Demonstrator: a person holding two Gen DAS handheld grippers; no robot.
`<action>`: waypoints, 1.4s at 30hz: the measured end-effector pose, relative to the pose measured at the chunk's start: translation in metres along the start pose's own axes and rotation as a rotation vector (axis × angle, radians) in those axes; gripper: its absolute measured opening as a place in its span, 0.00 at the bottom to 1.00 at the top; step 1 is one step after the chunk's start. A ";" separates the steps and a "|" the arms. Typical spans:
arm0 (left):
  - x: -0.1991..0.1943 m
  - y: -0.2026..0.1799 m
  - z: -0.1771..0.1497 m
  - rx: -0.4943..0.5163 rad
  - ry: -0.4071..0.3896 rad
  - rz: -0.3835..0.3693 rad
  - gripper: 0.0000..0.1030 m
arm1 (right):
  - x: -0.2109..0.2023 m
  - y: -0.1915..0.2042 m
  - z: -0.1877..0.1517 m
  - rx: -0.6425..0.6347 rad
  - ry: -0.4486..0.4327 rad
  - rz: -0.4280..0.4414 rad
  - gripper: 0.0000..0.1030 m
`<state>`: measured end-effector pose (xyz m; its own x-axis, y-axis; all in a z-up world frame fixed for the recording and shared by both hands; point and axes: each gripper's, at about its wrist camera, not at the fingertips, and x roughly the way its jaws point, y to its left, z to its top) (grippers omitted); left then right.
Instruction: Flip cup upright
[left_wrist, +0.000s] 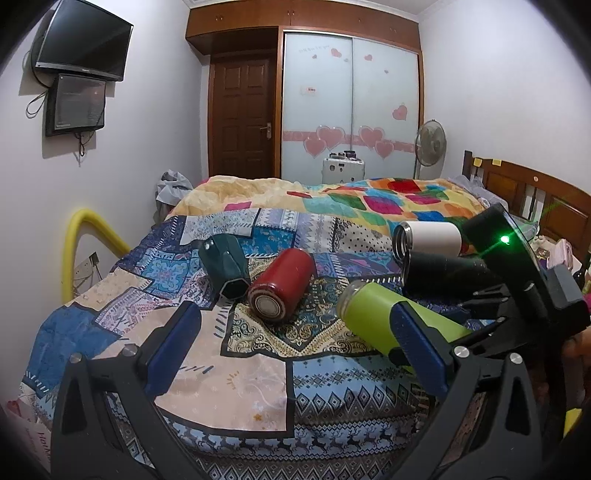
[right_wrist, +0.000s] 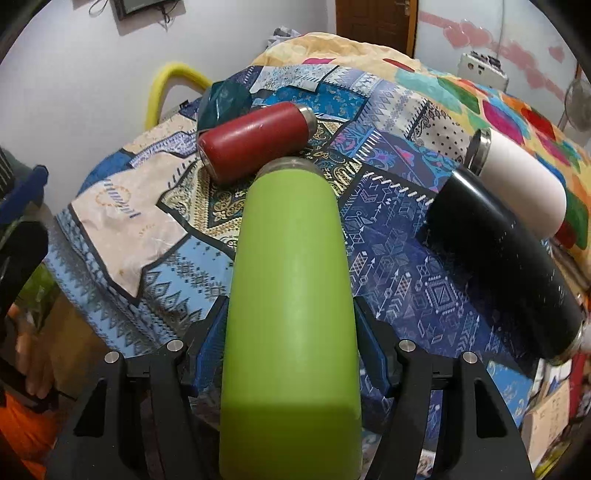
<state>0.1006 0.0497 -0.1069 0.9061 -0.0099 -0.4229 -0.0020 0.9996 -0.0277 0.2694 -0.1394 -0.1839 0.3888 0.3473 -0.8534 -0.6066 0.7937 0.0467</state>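
A lime green cup lies lengthwise between my right gripper's blue pads, which are closed on its body; its steel rim points away from me. In the left wrist view the green cup lies on the patchwork bedspread, with the right gripper around its far end. My left gripper is open and empty, hovering over the bed in front of a red cup lying on its side.
A dark green faceted cup, a black cup and a white cup also lie on their sides on the bed. The red cup lies just beyond the green cup's rim. A wooden headboard stands at right.
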 end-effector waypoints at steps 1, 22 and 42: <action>0.001 -0.001 -0.001 0.001 0.003 -0.001 1.00 | 0.002 0.000 0.002 -0.005 0.006 0.001 0.60; 0.042 -0.025 0.009 0.010 0.113 -0.026 1.00 | -0.062 -0.026 -0.021 -0.032 -0.181 0.009 0.73; 0.109 -0.071 0.007 -0.012 0.414 -0.194 1.00 | -0.040 -0.077 -0.065 0.064 -0.242 -0.035 0.80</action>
<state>0.2024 -0.0218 -0.1449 0.6450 -0.2093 -0.7349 0.1443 0.9778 -0.1519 0.2558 -0.2468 -0.1874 0.5682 0.4230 -0.7059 -0.5478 0.8345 0.0591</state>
